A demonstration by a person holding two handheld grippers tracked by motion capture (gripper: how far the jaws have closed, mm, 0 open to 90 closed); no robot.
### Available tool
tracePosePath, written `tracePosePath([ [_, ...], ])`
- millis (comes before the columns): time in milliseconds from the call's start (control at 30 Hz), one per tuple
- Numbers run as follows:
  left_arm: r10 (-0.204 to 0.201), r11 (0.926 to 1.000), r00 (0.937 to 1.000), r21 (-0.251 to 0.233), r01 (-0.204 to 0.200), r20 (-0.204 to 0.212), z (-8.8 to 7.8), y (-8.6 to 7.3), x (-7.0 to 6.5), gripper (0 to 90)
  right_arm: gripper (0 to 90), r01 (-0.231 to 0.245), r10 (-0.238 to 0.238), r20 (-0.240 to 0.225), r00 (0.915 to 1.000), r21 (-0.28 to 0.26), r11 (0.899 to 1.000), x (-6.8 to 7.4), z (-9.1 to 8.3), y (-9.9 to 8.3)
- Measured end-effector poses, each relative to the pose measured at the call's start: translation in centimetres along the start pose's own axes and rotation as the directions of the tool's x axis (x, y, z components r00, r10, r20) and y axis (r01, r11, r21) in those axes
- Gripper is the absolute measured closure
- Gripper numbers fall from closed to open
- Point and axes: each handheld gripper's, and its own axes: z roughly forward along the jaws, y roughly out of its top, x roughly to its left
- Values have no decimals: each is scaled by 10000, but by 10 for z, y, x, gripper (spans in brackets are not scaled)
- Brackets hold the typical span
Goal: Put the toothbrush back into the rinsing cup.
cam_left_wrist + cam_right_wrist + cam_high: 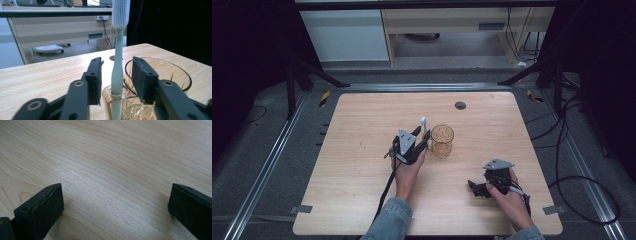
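Left gripper view is showing the left tongs released around the pale toothbrush, standing upright in the amber glass cup at centre frame, so withdraw straight back without nudging it, while the right tongs are resting spread wide over the surface.

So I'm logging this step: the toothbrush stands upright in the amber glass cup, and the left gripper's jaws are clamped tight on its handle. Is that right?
Not quite. The toothbrush does stand upright in the amber glass cup, but the left gripper is not clamped on it: its jaws stand apart on either side of the handle, with a gap on both sides. The left gripper view shows this.
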Motion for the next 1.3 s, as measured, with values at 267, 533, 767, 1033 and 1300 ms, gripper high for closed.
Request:
tracePosePath([
  [267, 357, 9987, 9993, 367, -361, 130, -4, 7, 4, 375, 5, 8, -8, 7, 10000, 1, 10000, 0, 0, 0],
  [533, 525, 9954, 9982, 792, -546, 281, -15, 17, 13, 315, 5, 6, -6, -1, 10000, -2, 10000, 0, 0, 0],
  [767, 859, 9861, 9943, 1369, -940, 637, -20, 22, 17, 302, 5, 7, -7, -1, 10000, -3, 10000, 0, 0, 0],
  [1033, 1438, 9686, 9832, 1876, -1631, 1126, -20, 22, 12, 293, 5, 6, -6, -1, 10000, -1, 10000, 0, 0, 0],
  [1300, 1880, 9387, 9689, 2607, -2255, 1611, -26, 24, 9, 236, 5, 5, -5, 7, 10000, 3, 10000, 0, 0, 0],
])
